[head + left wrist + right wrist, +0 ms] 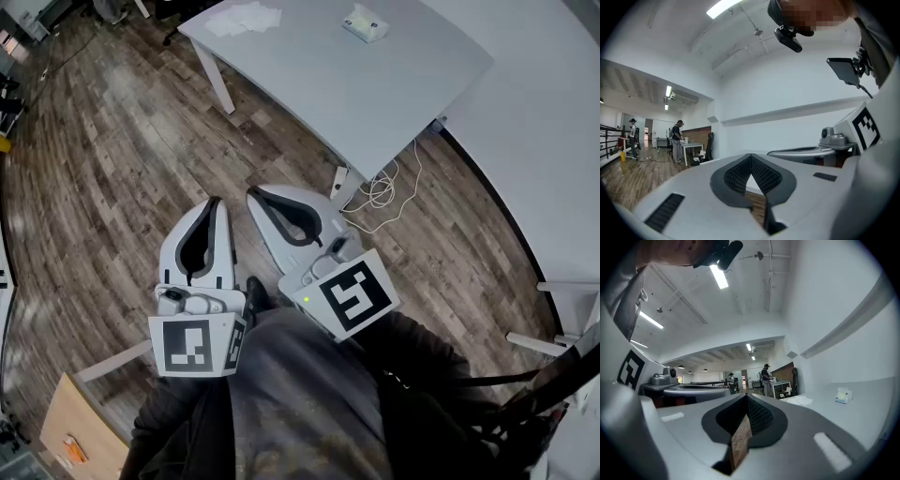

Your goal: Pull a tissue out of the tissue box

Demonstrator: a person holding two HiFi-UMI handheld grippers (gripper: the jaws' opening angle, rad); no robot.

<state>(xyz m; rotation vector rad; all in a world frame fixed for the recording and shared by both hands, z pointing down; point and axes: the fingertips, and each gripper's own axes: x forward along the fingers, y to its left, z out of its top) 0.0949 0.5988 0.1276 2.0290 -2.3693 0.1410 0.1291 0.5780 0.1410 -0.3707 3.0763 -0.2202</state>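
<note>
Both pairs of jaws are fully closed with nothing between them. The left gripper (751, 157) has its ribbed dark pads meeting at the tips. The right gripper (746, 398) is pressed together the same way, and only the wooden floor (112, 159) shows through the slit below its tips. The two grippers are held level and side by side over that floor, with the right one's tips just beside the left one's. The tissue box (843, 395) stands well ahead of the jaws and off to the right of the right gripper, on the grey table (375, 94), a tissue standing up from its top. Some loose tissues (244, 17) lie on the same table, well apart from the box, ahead of the left gripper's jaws.
</note>
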